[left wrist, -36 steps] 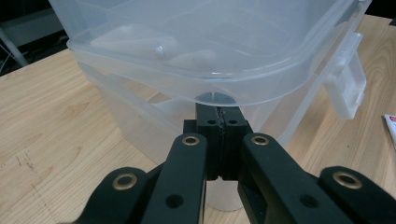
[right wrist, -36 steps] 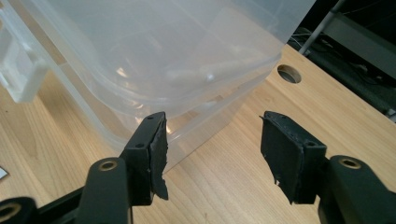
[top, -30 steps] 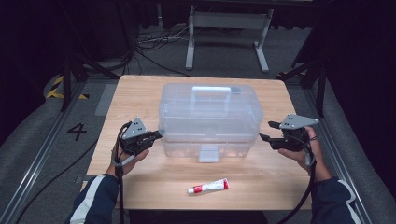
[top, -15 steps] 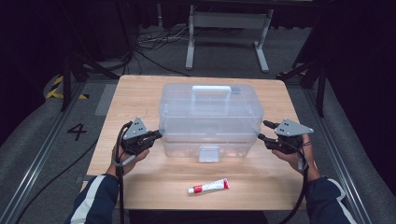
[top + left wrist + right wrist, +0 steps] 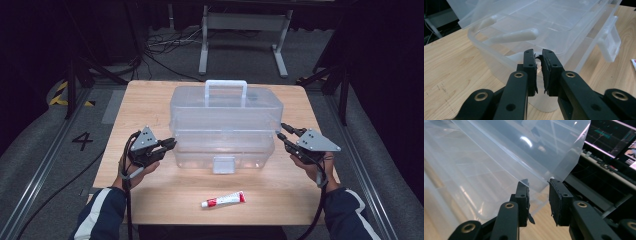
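Note:
A clear plastic box (image 5: 225, 120) with a lid and a top handle (image 5: 226, 84) stands mid-table. My left gripper (image 5: 172, 144) is at the box's left end. In the left gripper view its jaws (image 5: 538, 53) have just been opening and stand a narrow gap apart, tips at the box's rim (image 5: 506, 60). My right gripper (image 5: 281, 130) is at the right end. Its jaws (image 5: 539, 182) have just been closing and stand apart, the lid's corner (image 5: 564, 162) between them and untouched. A red and white tube (image 5: 223, 199) lies near the front edge.
The wooden table (image 5: 145, 100) has bare room around the box. A latch tab (image 5: 223, 164) hangs on the box's front. Dark floor, cables and a metal stand (image 5: 245, 22) lie beyond the far edge.
The right gripper's jaws have narrowed around the lid's corner, and that hand has shifted slightly. The left gripper has stayed at the box's left end.

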Available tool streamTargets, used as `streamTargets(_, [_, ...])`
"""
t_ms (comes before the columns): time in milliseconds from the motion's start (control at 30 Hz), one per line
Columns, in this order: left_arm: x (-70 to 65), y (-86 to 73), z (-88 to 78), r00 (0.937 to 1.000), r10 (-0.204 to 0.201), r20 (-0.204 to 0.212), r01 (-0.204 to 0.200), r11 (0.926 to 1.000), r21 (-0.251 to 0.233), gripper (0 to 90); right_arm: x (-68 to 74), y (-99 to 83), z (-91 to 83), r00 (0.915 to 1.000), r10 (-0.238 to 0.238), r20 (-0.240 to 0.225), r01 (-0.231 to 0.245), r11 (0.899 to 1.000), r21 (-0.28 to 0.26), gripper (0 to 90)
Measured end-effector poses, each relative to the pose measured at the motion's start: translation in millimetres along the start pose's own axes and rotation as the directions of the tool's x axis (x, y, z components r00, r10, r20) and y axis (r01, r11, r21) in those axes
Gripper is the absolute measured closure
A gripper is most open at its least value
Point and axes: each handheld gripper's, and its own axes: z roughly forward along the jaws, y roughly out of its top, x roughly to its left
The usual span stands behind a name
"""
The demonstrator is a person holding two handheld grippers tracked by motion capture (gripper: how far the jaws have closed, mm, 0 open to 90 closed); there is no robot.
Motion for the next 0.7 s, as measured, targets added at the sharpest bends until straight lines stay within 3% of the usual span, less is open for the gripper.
streamTargets(367, [-2.1,0.1,0.4,1.0000,0.006,0.005,-0.006,0.9999,0.009,81.5,0.7,6.9,6.2,0.9966,0.022,0.080,-0.017,0.998,-0.057,69.8])
streamTargets(700, [-2.2,0.1,0.2,0.9999,0.008,0.006,-0.008,0.9999,0.012,80.6,-2.1,12.5,8.9,0.9929,0.045,0.110,-0.037,0.996,-0.081,71.9])
